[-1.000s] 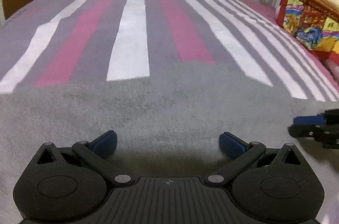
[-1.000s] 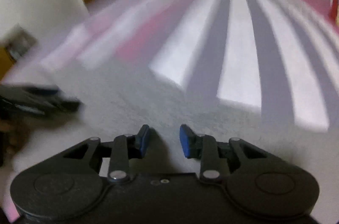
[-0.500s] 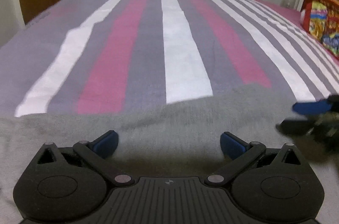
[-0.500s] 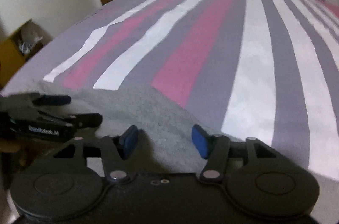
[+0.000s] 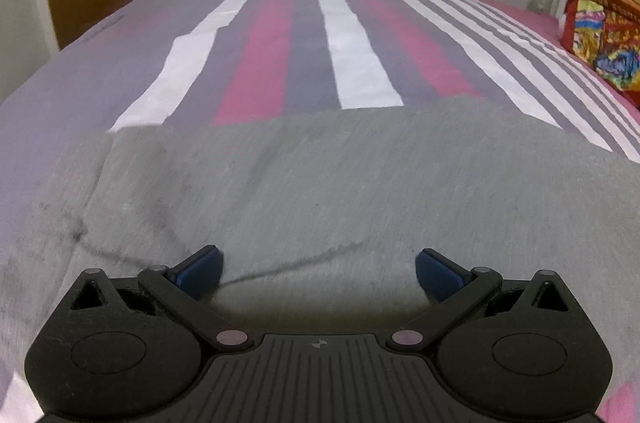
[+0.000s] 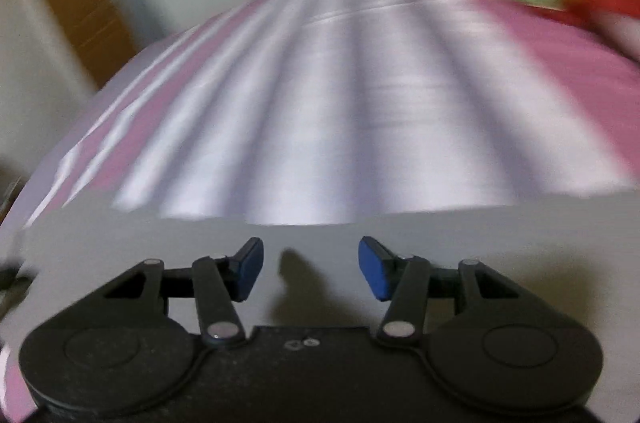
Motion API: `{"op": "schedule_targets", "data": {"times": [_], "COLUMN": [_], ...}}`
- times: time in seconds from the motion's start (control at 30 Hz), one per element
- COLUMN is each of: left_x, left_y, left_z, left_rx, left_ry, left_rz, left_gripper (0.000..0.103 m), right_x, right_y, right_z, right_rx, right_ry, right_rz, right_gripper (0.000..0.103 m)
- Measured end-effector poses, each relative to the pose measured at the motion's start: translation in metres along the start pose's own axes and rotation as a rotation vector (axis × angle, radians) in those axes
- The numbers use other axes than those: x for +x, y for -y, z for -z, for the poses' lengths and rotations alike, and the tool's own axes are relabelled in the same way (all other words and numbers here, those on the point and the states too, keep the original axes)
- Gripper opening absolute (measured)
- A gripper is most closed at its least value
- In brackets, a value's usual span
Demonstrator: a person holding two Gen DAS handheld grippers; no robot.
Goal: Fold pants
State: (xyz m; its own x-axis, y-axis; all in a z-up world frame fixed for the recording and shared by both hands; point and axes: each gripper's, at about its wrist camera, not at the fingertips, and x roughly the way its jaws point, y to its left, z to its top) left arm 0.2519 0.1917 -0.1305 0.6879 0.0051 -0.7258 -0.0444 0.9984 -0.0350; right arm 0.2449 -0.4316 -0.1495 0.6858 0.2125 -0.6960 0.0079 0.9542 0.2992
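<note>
I have both tongs released: the left tongs (image 5: 318,269) and right tongs (image 6: 310,269) hover empty just above the grey pants (image 5: 360,183). Ahead of them the pants lie flat on the striped bed (image 5: 304,35), so more folding looks left.

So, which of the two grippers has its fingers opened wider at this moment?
The left gripper. Its blue fingertips stand far apart over the grey pants, while the right gripper shows a clearly narrower gap, though it is also open and holds nothing.
</note>
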Motion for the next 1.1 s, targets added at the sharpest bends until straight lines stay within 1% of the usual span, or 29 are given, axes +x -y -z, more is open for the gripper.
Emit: {"op": "schedule_targets", "data": {"times": [0.03,0.1,0.13,0.17,0.23,0.3,0.33,0.37,0.43,0.5,0.7,0.8,0.87,0.93,0.97,1.0,1.03,1.1], "left_x": [-0.001,-0.003,-0.005,-0.011,-0.029,-0.047,-0.051,-0.053,-0.049,-0.047,-0.038,-0.039,-0.04,-0.04,-0.04,-0.04,-0.04,-0.041], "left_y": [-0.001,-0.002,-0.003,-0.003,-0.004,-0.009,-0.012,-0.016,-0.023,-0.024,-0.024,-0.022,-0.022,-0.023,-0.023,-0.023,-0.023,-0.023], "left_z": [0.002,0.005,0.006,0.006,0.009,0.019,0.024,0.031,0.044,0.052,0.046,0.049,0.052,0.052,0.052,0.052,0.052,0.052], "left_rx": [-0.004,-0.019,-0.032,-0.046,-0.062,-0.085,-0.094,-0.1,-0.09,-0.073,-0.107,-0.109,-0.109,-0.107,-0.106,-0.106,-0.107,-0.105], "left_ry": [0.001,0.002,-0.006,-0.005,0.042,0.083,0.087,0.076,0.019,0.017,0.0,0.008,0.017,0.021,0.021,0.02,0.017,0.017], "left_rz": [-0.006,-0.017,-0.028,-0.042,-0.042,-0.049,-0.057,-0.071,-0.088,-0.081,-0.086,-0.088,-0.086,-0.086,-0.086,-0.086,-0.085,-0.086], "left_gripper": [0.103,0.103,0.103,0.103,0.103,0.103,0.103,0.103,0.103,0.103,0.103,0.103,0.103,0.103,0.103,0.103,0.103,0.103], "right_x": [-0.01,-0.03,-0.037,-0.048,-0.073,-0.101,-0.115,-0.128,-0.147,-0.143,-0.116,-0.106,-0.101,-0.097,-0.096,-0.096,-0.099,-0.117], "right_y": [0.025,0.071,0.085,0.096,0.097,0.09,0.091,0.093,0.11,0.13,0.155,0.157,0.156,0.155,0.154,0.151,0.146,0.132], "right_z": [0.0,0.002,0.004,0.006,0.013,0.023,0.03,0.039,0.054,0.064,0.096,0.113,0.118,0.112,0.108,0.101,0.093,0.082], "right_rx": [0.047,0.148,0.188,0.229,0.229,0.204,0.213,0.239,0.335,0.446,0.66,0.732,0.745,0.735,0.716,0.685,0.648,0.563], "right_ry": [0.016,0.046,0.05,0.056,0.109,0.173,0.201,0.234,0.276,0.265,0.209,0.225,0.256,0.274,0.275,0.274,0.284,0.358], "right_rz": [0.064,0.167,0.199,0.211,0.172,0.115,0.082,0.045,-0.015,-0.05,-0.063,-0.136,-0.177,-0.192,-0.192,-0.172,-0.169,-0.19], "right_gripper": [0.052,0.043,0.041,0.041,0.046,0.047,0.047,0.047,0.046,0.042,0.039,0.038,0.038,0.036,0.027,0.011,0.01,0.01]}}
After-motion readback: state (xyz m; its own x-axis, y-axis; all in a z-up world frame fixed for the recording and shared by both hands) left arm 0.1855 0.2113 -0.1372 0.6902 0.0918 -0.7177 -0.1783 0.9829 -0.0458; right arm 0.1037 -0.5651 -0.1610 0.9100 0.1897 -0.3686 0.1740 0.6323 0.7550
